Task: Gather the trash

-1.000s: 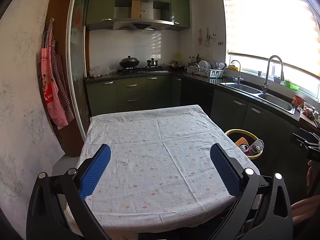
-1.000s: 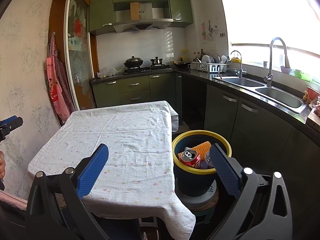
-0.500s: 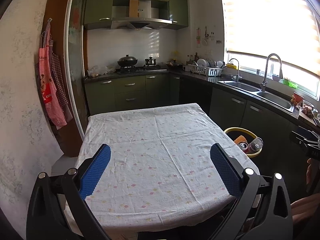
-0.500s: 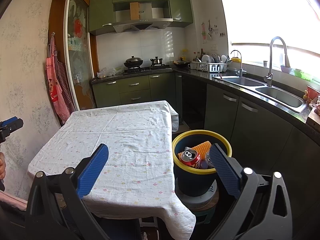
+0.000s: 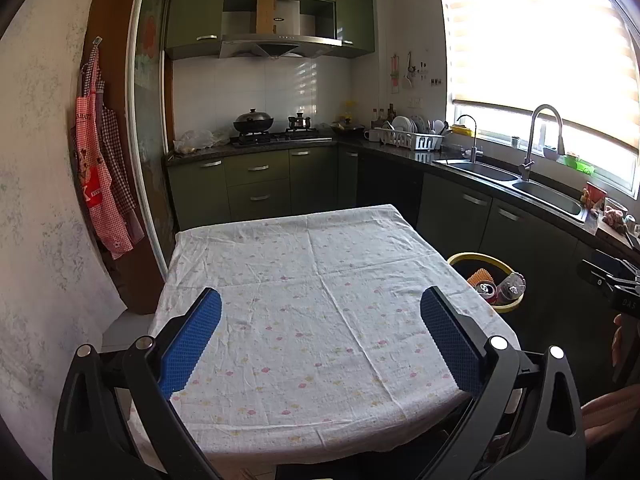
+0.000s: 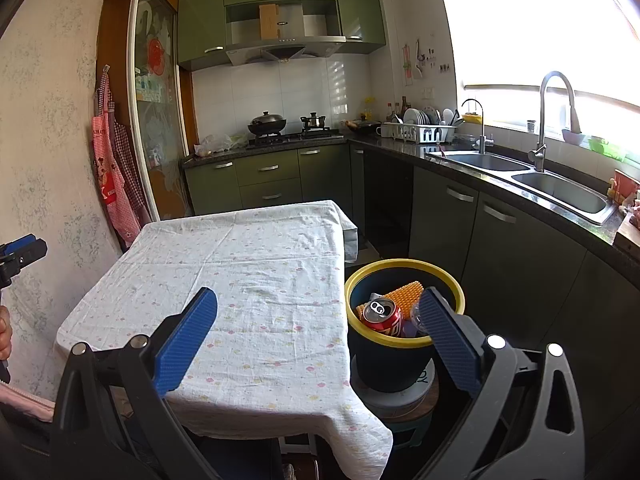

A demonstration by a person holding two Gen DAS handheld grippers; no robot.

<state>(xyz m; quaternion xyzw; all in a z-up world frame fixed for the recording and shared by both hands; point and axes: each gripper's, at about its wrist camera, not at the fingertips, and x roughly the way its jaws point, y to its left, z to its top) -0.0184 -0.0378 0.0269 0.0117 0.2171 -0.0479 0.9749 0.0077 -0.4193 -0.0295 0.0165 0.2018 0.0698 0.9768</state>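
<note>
Over the last second almost nothing changes: your left gripper [image 5: 320, 336] and right gripper [image 6: 318, 334] stay spread and empty above the tablecloth [image 5: 316, 304], which shows no trash, so collection looks finished. The bin [image 6: 404, 344] sits just ahead-right of your right tongs, holding the red can [image 6: 382, 316] and an orange ridged piece [image 6: 402, 292]; nothing blocks it.

Wok [image 5: 253, 121] on stove, dish rack [image 5: 412, 139] beside sink [image 6: 558, 188], aprons [image 5: 102, 176] on wall.
</note>
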